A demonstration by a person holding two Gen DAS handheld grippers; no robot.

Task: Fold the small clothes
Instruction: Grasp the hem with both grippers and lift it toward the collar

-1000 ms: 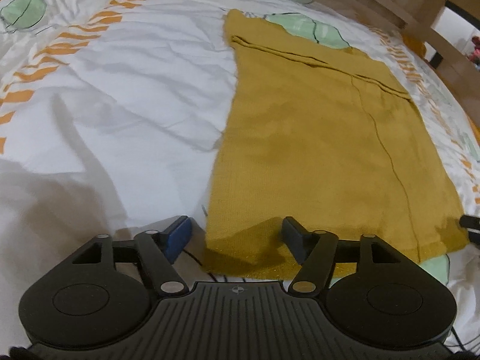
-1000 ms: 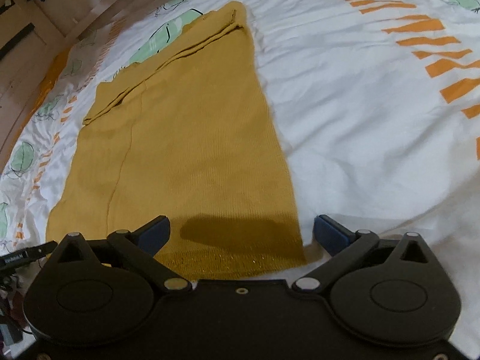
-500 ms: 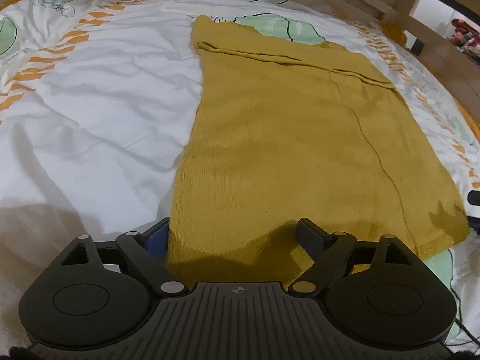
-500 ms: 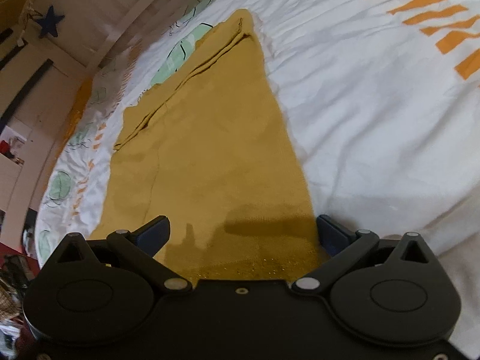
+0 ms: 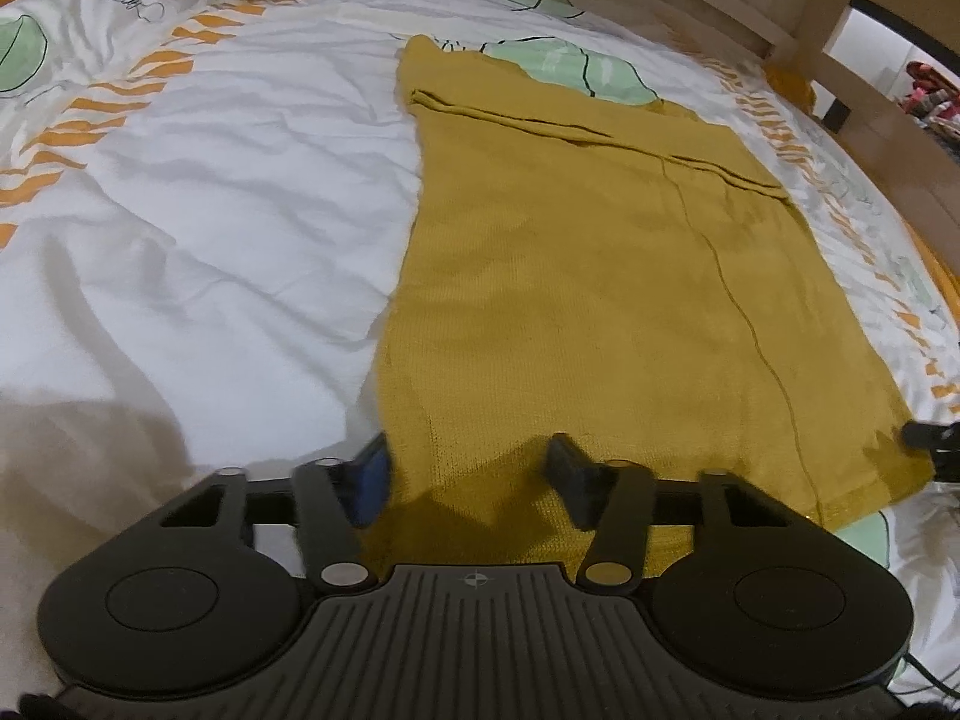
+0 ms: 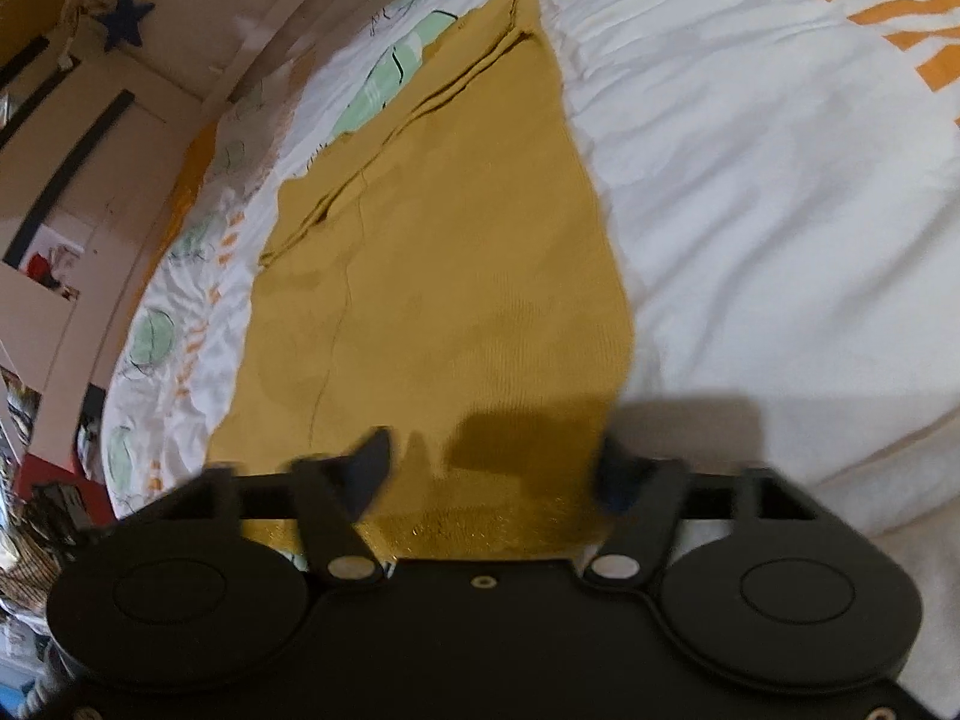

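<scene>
Since the earlier frames both sets of jaws have narrowed — left gripper (image 5: pixel 465 468) and right gripper (image 6: pixel 492 468) are closing over the near hem corners of the mustard garment (image 5: pixel 600 300), cloth between the pads, not yet pinched. It lies flat on the white bedsheet (image 5: pixel 210 210). Likely the grasp before folding the hem to the far end.

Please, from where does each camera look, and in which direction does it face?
Left wrist: sits on the left gripper, looking forward and down along its closing fingers at the near left corner of the mustard garment.
Right wrist: sits on the right gripper, looking forward and down along its closing fingers at the near right corner.
Shared: the same garment on the white bedsheet, hem between both finger pairs.
</scene>
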